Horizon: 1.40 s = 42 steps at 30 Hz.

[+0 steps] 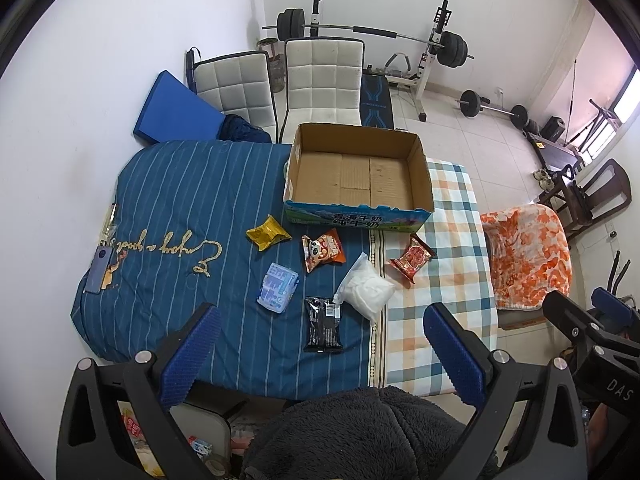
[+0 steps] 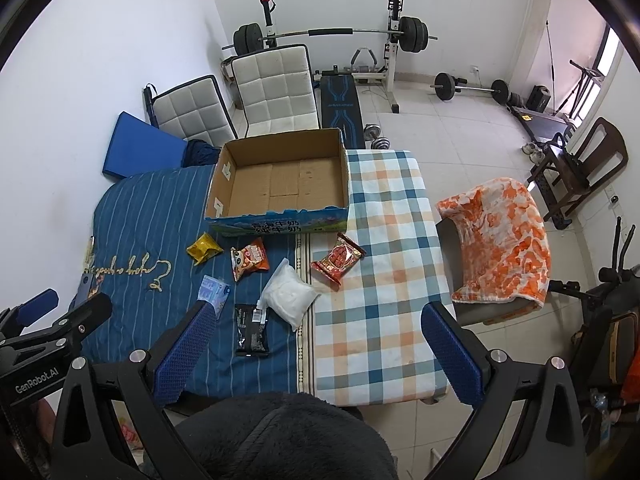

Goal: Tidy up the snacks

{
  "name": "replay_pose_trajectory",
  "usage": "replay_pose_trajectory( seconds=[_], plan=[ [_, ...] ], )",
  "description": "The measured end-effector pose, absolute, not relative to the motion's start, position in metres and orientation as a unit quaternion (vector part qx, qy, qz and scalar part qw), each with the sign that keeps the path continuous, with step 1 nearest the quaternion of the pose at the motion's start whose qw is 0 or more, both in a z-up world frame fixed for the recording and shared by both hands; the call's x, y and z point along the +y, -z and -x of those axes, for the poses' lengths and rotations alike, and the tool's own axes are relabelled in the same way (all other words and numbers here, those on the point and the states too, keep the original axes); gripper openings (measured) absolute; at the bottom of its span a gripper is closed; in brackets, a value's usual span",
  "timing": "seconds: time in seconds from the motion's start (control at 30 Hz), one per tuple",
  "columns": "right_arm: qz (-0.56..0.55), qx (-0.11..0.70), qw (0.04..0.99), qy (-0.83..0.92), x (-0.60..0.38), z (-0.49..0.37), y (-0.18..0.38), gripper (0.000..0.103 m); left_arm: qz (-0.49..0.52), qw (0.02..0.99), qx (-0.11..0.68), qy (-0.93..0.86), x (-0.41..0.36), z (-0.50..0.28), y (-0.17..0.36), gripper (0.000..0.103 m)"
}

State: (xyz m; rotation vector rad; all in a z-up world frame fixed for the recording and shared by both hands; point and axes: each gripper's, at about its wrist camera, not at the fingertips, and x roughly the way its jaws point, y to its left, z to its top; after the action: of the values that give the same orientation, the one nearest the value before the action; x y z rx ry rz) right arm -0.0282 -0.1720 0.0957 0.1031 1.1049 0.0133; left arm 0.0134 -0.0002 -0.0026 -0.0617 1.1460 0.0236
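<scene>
Snacks all loose on the table, none in the box [image 1: 356, 176] yet. Box sits open at the far side, straddling the blue striped cloth [image 1: 180, 208] and the plaid cloth [image 1: 444, 280], bare cardboard floor showing.

Six packs in front of it. Yellow pack [image 1: 267, 233] nearest the box's left corner. Orange panda pack [image 1: 323, 249] just right of that. Red pack [image 1: 412, 258] on the plaid side, tilted. White bag [image 1: 366, 292] lies across the seam between the two cloths, its corner close to the black pack [image 1: 323, 323]; can't tell if they touch. Light blue pack [image 1: 277, 287] left of the black one, apart from it.

My left claw [image 1: 322, 354] is spread wide, nothing between the pads, held above the near edge of the table with the black pack roughly between the fingers from this angle. My right claw [image 2: 316, 354] is spread wide too, holding nothing, over the near edge mostly on the plaid side. From the right view the light blue pack [image 2: 214, 290] is partly hidden behind my left finger [image 2: 188, 344].

Phone [image 1: 99, 270] lies at the far left edge of the striped cloth. Two white chairs [image 1: 320, 80] behind the table, barbell rack [image 1: 372, 34] against the back wall. Orange blanket [image 1: 528, 254] draped over a seat to the right.
</scene>
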Motion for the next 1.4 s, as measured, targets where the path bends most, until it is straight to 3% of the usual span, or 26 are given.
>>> replay_pose_trajectory(
  seconds=[0.3,0.57,1.03,1.23,1.4],
  plan=[
    [-0.054,0.526,0.849,-0.003,-0.172,0.027,-0.088,0.103,0.048,0.834,0.549,-0.028,0.021,-0.033,0.021,0.103],
    [-0.052,0.556,0.83,-0.011,-0.17,-0.003,-0.028,0.103,0.032,0.8,0.597,-0.053,0.028,-0.06,0.094,0.103],
    [0.139,0.66,0.723,-0.146,-0.089,-0.088,0.223,0.103,-0.06,0.694,0.713,-0.077,0.032,-0.083,0.296,0.103],
    [0.272,0.645,0.685,-0.203,-0.045,-0.1,0.301,0.103,-0.021,0.676,0.733,-0.072,0.041,-0.085,0.345,0.103],
    [0.293,0.671,0.648,-0.208,-0.028,-0.121,0.353,0.103,0.015,0.661,0.746,-0.079,0.047,-0.082,0.368,0.103]
  ],
)
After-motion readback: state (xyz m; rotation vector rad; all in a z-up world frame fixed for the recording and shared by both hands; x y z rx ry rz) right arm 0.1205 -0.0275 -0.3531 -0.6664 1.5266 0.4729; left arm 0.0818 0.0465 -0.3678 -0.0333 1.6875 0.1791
